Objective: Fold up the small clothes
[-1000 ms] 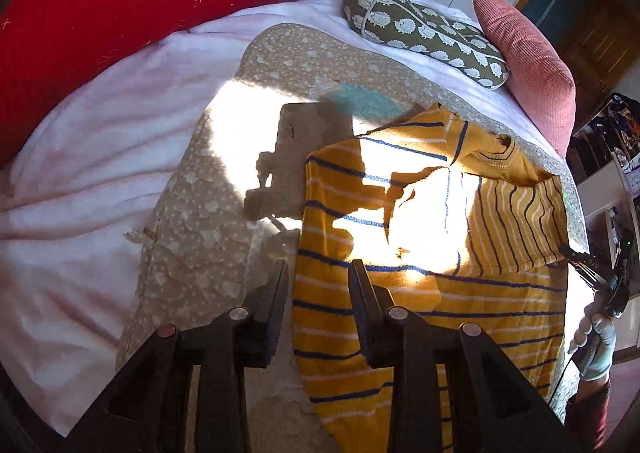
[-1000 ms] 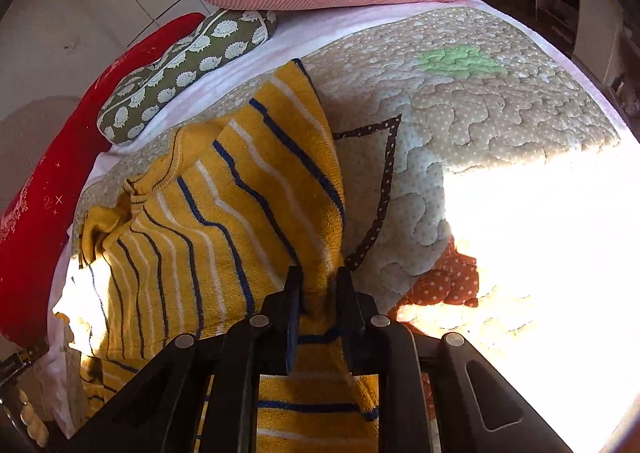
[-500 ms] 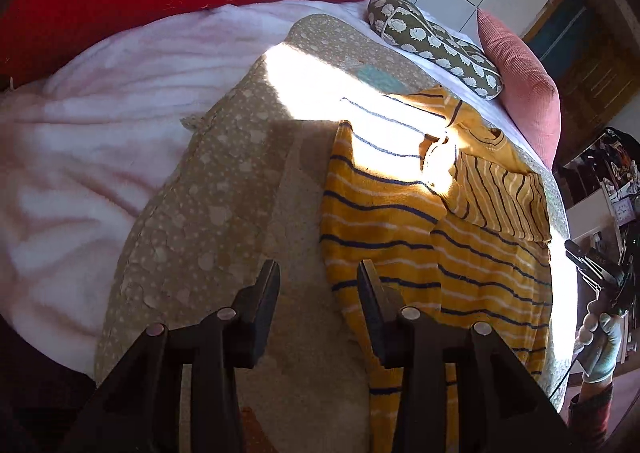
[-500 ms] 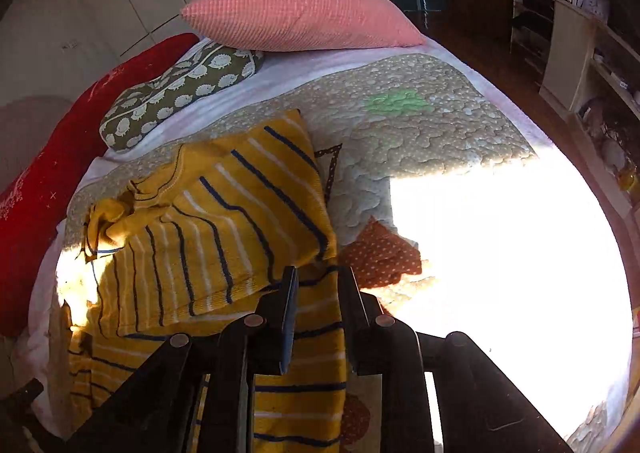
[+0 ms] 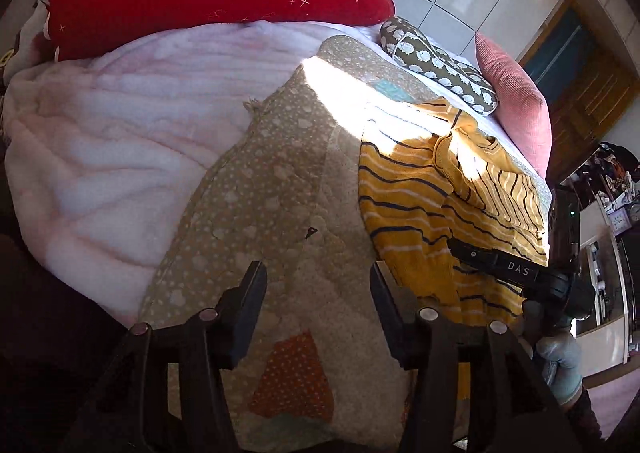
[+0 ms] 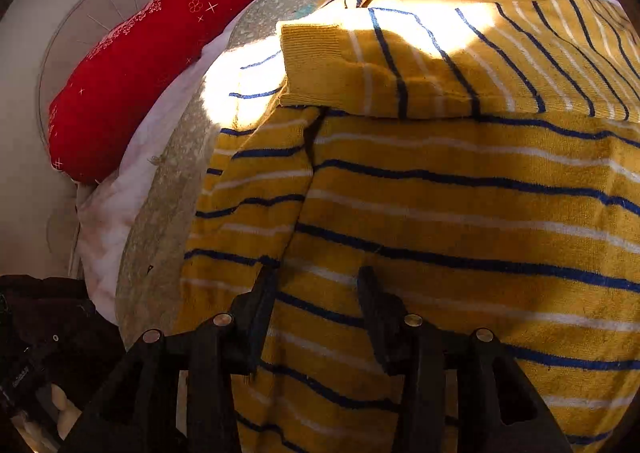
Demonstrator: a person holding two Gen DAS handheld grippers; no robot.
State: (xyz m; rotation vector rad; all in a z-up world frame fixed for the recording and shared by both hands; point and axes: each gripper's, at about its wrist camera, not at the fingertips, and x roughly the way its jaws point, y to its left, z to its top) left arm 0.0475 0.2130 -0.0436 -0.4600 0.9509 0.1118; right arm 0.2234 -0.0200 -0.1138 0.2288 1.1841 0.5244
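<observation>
- Quilted beige bedspread point(image 5: 256, 189), dotted and patchworked, beside a fluffy pink-white blanket point(image 5: 100, 141).
- Yellow knitted sweater point(image 6: 440, 213), blue and white stripes, lying flat on the bedspread, sleeve folded across.
- Right gripper point(image 6: 318, 293): jaws just opening, empty, over the sweater.
- Left gripper point(image 5: 318, 289): jaws just opening, empty, over bare quilt.

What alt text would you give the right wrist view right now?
A mustard-yellow knitted sweater with navy and white stripes fills the frame, one sleeve folded across its chest, lying on a beige quilted bedspread. The right tool is open above its lower body, gripping nothing; its jaws have just been opening. A long red pillow lies beyond.
</observation>
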